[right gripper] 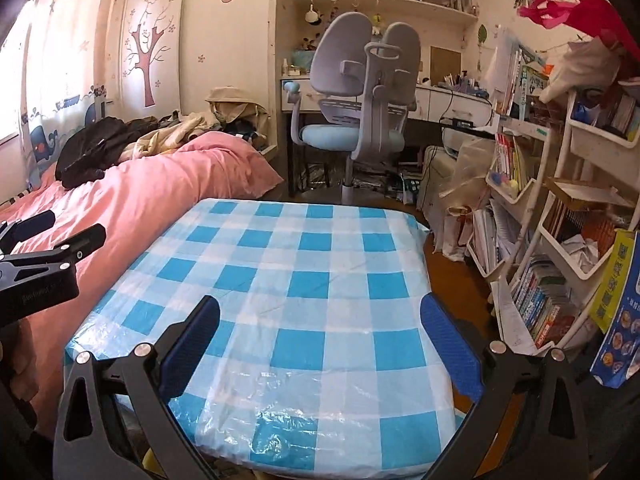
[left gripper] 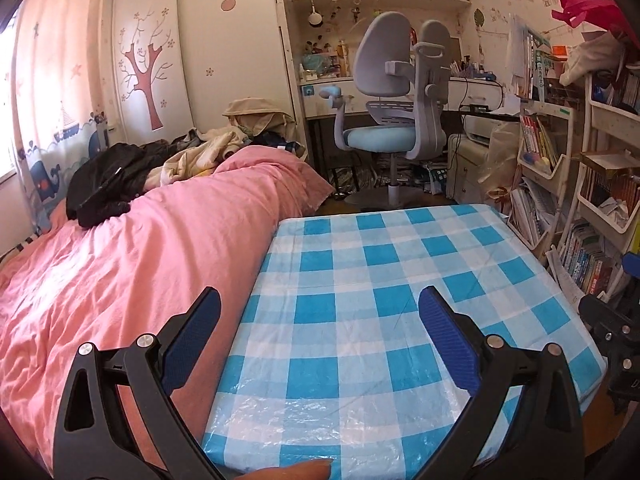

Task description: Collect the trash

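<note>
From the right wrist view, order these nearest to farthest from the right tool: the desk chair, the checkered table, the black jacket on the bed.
From the right tool:
1. Checkered table, directly beneath and ahead.
2. Black jacket, far left on the pink bed.
3. Desk chair, straight ahead beyond the table.

left gripper point(left gripper: 320, 340) fingers point(left gripper: 192, 340) spread over checked table point(left gripper: 360, 280); pink bed point(left gripper: 140, 260) beside

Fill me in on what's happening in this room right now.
A person holds two sets of tongs over a small table with a blue checked plastic cover, beside a bed with a pink duvet. Both the left tongs and the right tongs are open and hold nothing. No trash shows on the cover. Crumpled paper sits in a shelf bin on the right, so collecting has not visibly started.
</note>
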